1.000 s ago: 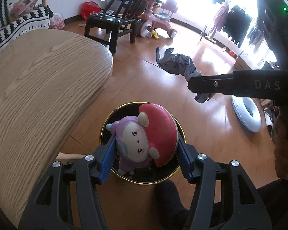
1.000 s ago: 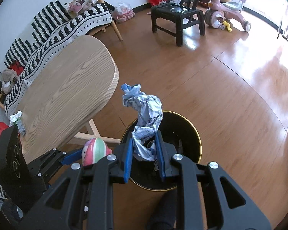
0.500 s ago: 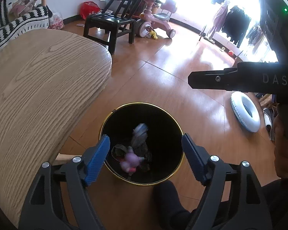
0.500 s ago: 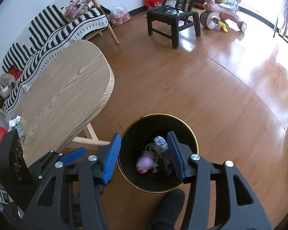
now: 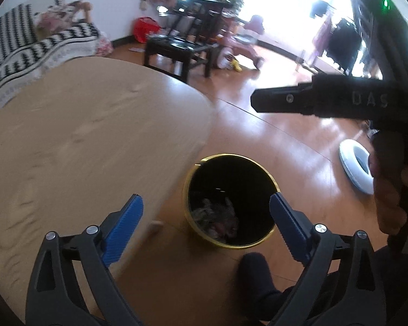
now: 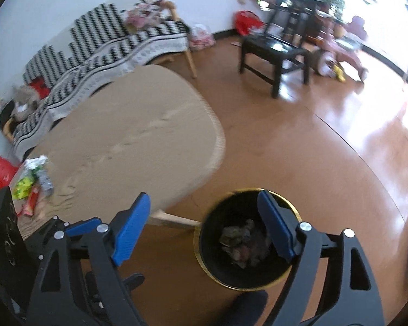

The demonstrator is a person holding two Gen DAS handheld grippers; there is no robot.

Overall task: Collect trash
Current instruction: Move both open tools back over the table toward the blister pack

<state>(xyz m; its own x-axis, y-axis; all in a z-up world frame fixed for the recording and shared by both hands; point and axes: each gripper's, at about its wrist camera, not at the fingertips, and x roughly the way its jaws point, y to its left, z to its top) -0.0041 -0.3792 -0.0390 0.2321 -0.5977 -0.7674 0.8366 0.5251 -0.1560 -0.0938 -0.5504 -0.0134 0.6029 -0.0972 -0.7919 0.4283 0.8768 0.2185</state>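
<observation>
A black trash bin with a gold rim [image 5: 187,190] [image 6: 197,247] stands on the wooden floor beside the table. Crumpled trash [image 5: 215,217] [image 6: 242,241] lies in its bottom. My left gripper [image 5: 205,217] is open and empty above the bin's left side and the table edge. My right gripper [image 6: 204,217] is open and empty, its right finger over the bin. The right gripper's body [image 5: 326,100] shows at the upper right of the left wrist view. More wrappers [image 6: 32,182] lie on the table's near left end.
The oval wooden table [image 5: 81,125] [image 6: 127,146] fills the left. A black chair [image 6: 274,51], a pink ride-on toy [image 6: 342,51], a striped sofa [image 6: 100,43] and a white ring [image 5: 353,165] stand around. A dark foot [image 5: 255,274] is below the bin.
Both grippers opened and dropped the plush toy and the crumpled cloth into the bin. Both have since swung left toward the table.
</observation>
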